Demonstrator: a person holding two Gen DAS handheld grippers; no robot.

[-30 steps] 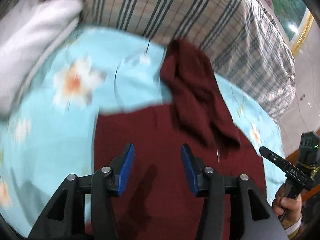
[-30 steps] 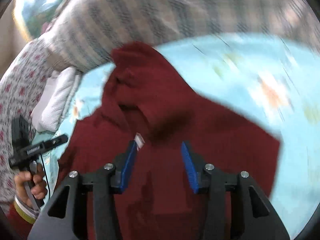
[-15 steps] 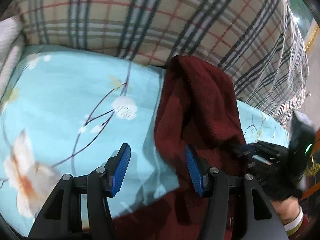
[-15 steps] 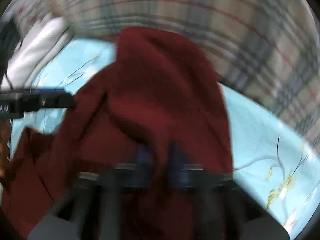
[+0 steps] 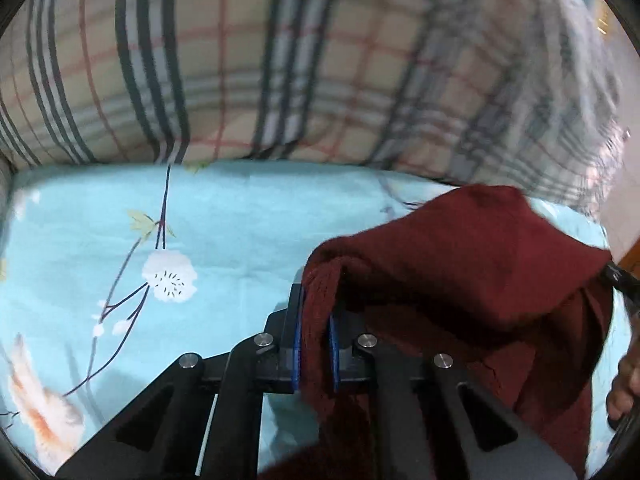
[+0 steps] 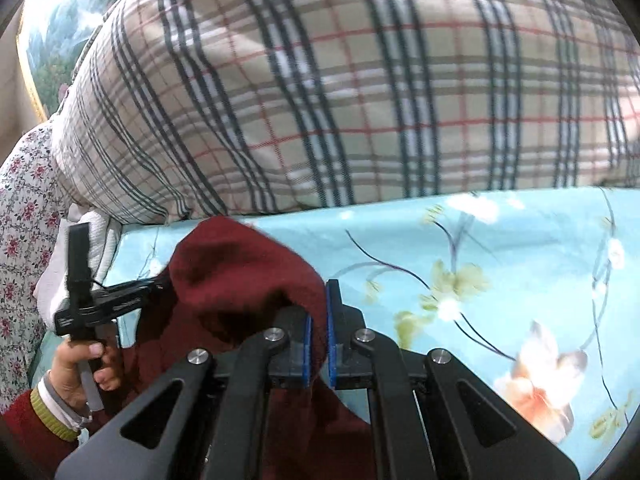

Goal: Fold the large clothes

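Note:
A dark red knit garment (image 5: 460,280) is bunched and lifted above a light blue floral sheet (image 5: 200,220). My left gripper (image 5: 315,344) is shut on a fold of it between its blue pads. In the right wrist view the same garment (image 6: 240,276) hangs between both tools, and my right gripper (image 6: 317,344) is shut on another fold. The left tool (image 6: 92,300) and the hand that holds it show at the left of the right wrist view. The garment's lower part is hidden below both tools.
A large plaid quilt (image 6: 340,92) is piled along the far edge of the sheet (image 6: 500,280). A white towel (image 6: 100,240) and a floral fabric (image 6: 20,240) lie at the left. A framed picture (image 6: 52,20) hangs behind.
Both grippers were open above the flat garment; they moved forward to its bunched far part, shut on it and lifted it. The two tools now stand close together.

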